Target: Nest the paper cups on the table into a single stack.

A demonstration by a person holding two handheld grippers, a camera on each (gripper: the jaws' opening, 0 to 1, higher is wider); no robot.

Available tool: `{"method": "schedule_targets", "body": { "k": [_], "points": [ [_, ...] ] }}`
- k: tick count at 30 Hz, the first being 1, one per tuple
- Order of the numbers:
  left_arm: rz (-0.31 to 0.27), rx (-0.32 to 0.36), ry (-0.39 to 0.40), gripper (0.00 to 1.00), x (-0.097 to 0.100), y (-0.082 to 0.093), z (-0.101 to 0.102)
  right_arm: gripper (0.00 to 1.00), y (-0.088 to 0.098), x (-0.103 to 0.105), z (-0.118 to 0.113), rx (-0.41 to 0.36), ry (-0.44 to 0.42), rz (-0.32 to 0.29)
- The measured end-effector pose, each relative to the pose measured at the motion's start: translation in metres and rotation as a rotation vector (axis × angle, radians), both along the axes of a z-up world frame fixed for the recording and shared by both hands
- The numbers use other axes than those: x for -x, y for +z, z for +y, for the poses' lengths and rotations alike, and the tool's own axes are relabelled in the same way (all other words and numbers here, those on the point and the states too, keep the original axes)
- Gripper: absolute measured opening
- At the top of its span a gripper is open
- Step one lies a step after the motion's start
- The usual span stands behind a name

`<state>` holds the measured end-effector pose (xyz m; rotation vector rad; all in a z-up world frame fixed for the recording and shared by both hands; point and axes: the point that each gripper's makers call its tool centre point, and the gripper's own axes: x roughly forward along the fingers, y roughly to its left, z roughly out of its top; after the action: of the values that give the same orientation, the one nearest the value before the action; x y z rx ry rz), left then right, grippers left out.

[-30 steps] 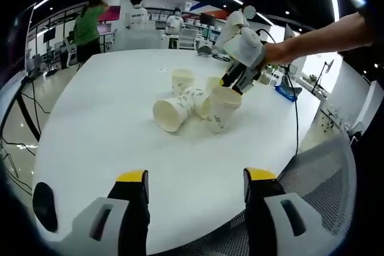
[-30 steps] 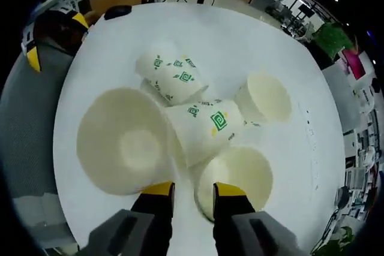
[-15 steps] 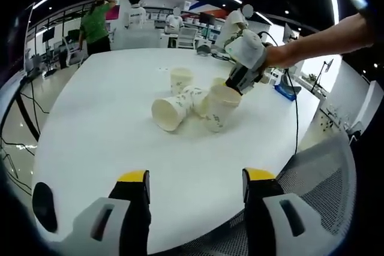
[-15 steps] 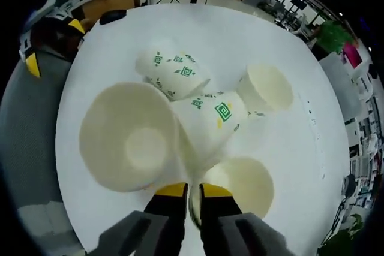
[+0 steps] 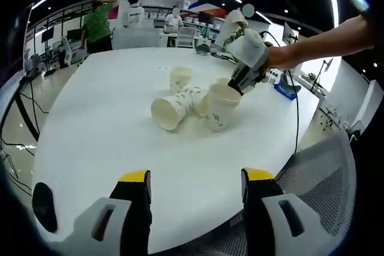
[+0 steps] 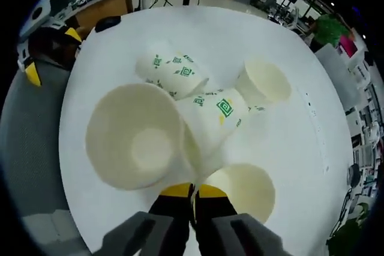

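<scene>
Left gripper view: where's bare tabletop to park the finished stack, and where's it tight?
Free: the wide white stretch between the left gripper and the lying cup, and the table left of the cluster. Tight: the middle, where the cups touch and the right gripper pinches a cup rim.

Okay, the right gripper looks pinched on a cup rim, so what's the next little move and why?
Probably lift that cup straight up. The right gripper has its jaws shut on the rim, and the cup sits tight against a lying cup in the cluster, so raising it first should free it before nesting it into the big open cup.
</scene>
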<state>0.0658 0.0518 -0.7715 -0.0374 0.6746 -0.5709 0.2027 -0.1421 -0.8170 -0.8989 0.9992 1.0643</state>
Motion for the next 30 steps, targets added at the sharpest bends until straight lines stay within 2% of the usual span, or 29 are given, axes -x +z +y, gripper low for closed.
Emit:
{"method": "schedule_targets", "body": {
  "k": [8, 30],
  "points": [
    [-0.002, 0.0, -0.001, 0.61, -0.001, 0.0, 0.0, 0.0, 0.005, -0.007, -0.003, -0.021, -0.019, -0.013],
    [-0.001, -0.002, -0.007, 0.6, 0.0, 0.0, -0.001, 0.0, 0.019, 0.007, -0.007, -0.016, -0.014, -0.033]
  ]
}}
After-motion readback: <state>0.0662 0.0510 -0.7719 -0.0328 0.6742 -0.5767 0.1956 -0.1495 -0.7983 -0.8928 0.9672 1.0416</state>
